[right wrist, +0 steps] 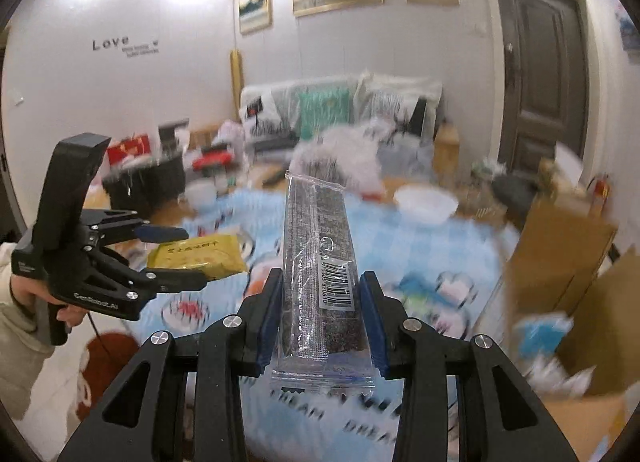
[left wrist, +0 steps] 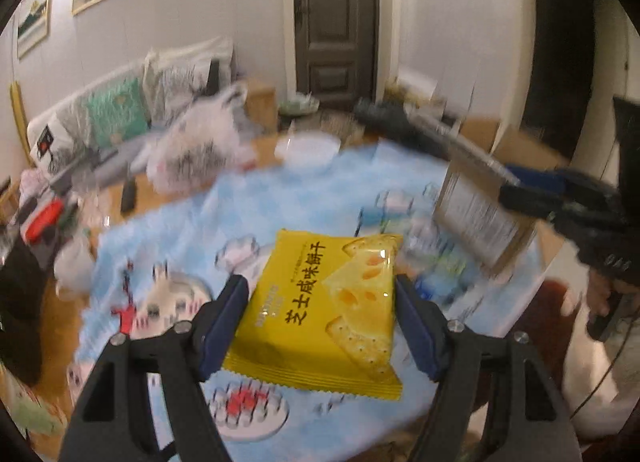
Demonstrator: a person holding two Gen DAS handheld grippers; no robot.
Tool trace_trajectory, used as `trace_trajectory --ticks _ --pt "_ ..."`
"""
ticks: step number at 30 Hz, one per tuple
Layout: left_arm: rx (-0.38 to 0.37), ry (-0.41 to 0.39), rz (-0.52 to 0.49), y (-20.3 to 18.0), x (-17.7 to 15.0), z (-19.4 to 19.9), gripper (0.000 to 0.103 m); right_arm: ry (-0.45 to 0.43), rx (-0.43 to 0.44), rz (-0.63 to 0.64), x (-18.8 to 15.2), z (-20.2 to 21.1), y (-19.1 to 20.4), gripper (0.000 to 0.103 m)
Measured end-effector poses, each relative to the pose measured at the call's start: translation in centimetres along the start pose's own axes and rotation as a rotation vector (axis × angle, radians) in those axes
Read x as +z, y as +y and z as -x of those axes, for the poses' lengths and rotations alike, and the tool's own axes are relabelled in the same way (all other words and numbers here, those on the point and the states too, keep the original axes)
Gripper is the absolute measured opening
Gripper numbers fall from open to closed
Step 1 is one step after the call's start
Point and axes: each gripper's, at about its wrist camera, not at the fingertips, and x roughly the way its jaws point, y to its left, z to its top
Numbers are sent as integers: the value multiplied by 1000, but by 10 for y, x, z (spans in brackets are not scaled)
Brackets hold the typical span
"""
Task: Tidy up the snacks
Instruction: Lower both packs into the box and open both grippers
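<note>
- Left tongs point(left wrist: 322, 304) are gripping the yellow cracker pack point(left wrist: 320, 314) above the blue table point(left wrist: 256, 202).
- Right tongs point(right wrist: 322, 312) are clamping a dark bar point(right wrist: 320, 262), near the cardboard box point(right wrist: 560, 254) at right.

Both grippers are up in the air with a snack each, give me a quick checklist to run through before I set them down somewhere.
1. Left gripper clamped on the yellow cracker packet: ok.
2. Right gripper clamped on the clear-wrapped dark bar: ok.
3. Both snacks lifted off the blue tablecloth: ok.
4. Grippers apart from each other: ok.
5. Cardboard box open and reachable: cannot tell, blurred.
6. Bar held securely, its long end sticks out forward: cannot tell.
</note>
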Motion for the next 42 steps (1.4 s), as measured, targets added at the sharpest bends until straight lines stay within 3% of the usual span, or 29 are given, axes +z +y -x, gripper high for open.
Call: trace_trajectory --ticks 5,8,14,21,29,33,35,36,42 --pt "-92 -123 -44 -39 59 18 71 -41 -43 -17 26 32 -36 33" --pt "-165 -151 -94 -75 90 13 71 -33 -132 -25 29 49 -67 33" --pt "-281 -99 -158 -154 132 -32 71 35 -256 -109 10 71 -134 33" --pt "-267 37 -202 -217 143 -102 71 149 -301 -184 -32 61 -197 33" --pt "-221 147 -193 -241 137 -148 71 188 -313 -145 -46 50 -206 33" --pt "-212 164 -193 -245 138 -160 73 193 -308 -138 -46 48 -205 37" --pt "-210 161 -191 -243 139 -159 76 187 -293 -140 -46 50 -205 51" --pt "-213 156 -190 -243 139 -157 77 182 -291 -141 -45 52 -204 53" --pt "-210 106 -171 -229 144 -131 79 148 -286 -141 -42 67 -197 53"
